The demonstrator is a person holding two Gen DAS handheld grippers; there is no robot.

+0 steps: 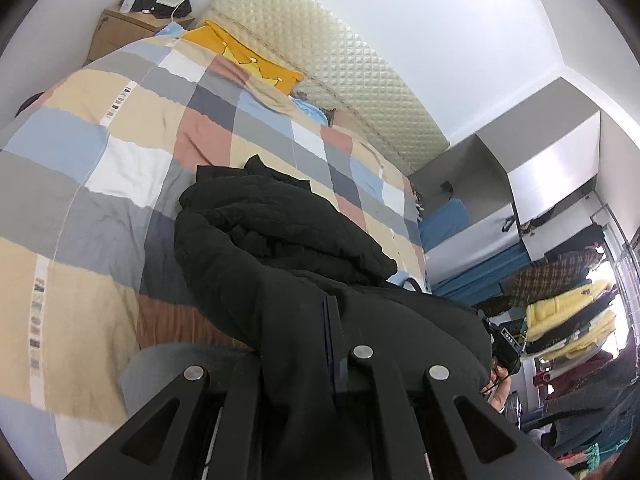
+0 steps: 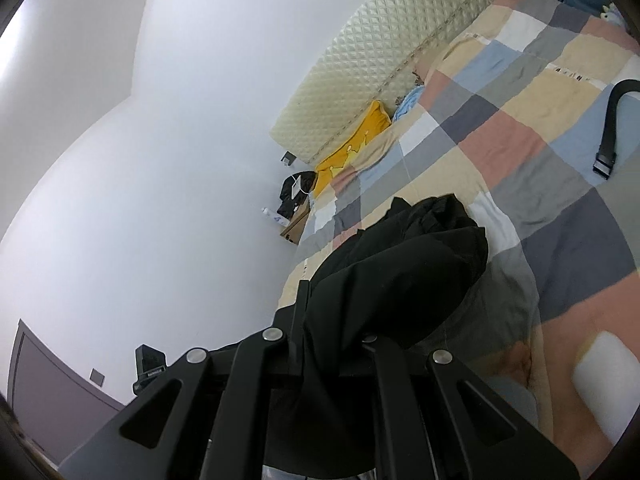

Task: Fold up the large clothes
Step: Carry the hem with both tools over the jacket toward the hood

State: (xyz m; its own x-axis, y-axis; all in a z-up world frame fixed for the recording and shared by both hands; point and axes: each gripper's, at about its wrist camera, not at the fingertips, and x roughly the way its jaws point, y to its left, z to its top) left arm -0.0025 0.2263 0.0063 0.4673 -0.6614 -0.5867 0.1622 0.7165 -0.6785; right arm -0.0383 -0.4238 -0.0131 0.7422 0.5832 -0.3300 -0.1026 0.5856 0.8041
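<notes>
We hold the bulky black padded coat in both tools: the left gripper and the right gripper are each clamped on its fabric at lower centre. We judge a fold in progress. The coat's long axis runs up-frame across the checked patchwork quilt toward the cream quilted headboard. Next, carry the held edge over evenly.

Your black garment lies on a patchwork-checked quilt.
At twelve o'clock from it you see blocks of beige, grey, pale blue, white, navy and dusty pink; beyond, at one o'clock, a mustard-yellow pillow meets a cream diamond-quilted headboard. Both grippers' frames are black.
</notes>
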